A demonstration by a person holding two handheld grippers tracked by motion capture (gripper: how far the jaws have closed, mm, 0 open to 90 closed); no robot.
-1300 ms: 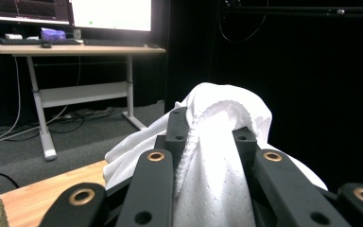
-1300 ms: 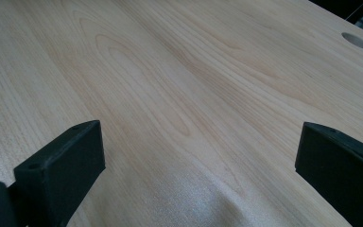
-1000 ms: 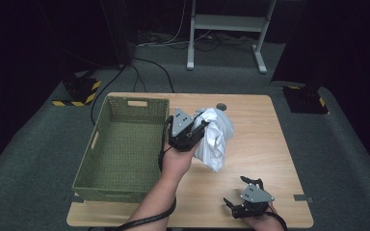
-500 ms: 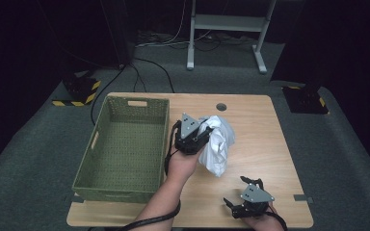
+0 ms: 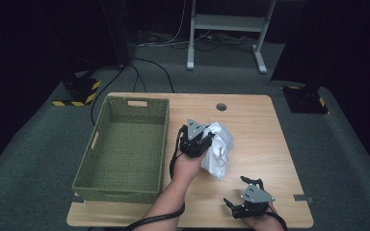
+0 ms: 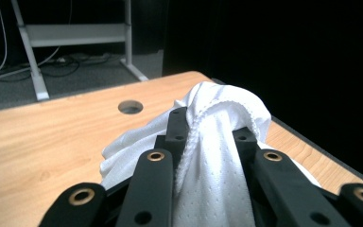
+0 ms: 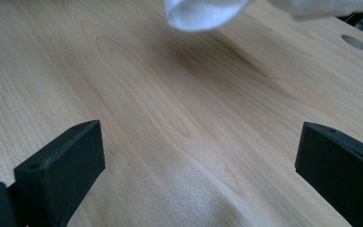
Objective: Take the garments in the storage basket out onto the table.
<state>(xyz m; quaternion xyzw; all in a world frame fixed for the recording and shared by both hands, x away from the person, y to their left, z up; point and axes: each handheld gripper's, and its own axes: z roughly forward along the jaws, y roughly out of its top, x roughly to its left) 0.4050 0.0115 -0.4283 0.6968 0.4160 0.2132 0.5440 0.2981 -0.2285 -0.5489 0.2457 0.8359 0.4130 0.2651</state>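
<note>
Bunched between the left gripper's [image 5: 203,140] jaws, a crumpled white mesh cloth [image 5: 219,150] is held right of the green woven plastic basket [image 5: 125,183]. Farther right of the basket, the right gripper's [image 5: 241,199] jaws are spread wide and empty.

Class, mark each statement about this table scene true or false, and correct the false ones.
1. The left hand-held gripper is clamped on the crumpled white cloth. True.
2. The white cloth lies inside the green woven rectangular basket. False: it is beside the basket, over the light wooden table.
3. The right hand-held gripper has its jaws spread wide with nothing between them. True.
4. The right hand-held gripper is gripping a corner of the cloth. False: it sits apart from the cloth, near the table's front edge.
5. The round hole in the tabletop is covered by the basket. False: it is uncovered, to the right of the basket.
</note>
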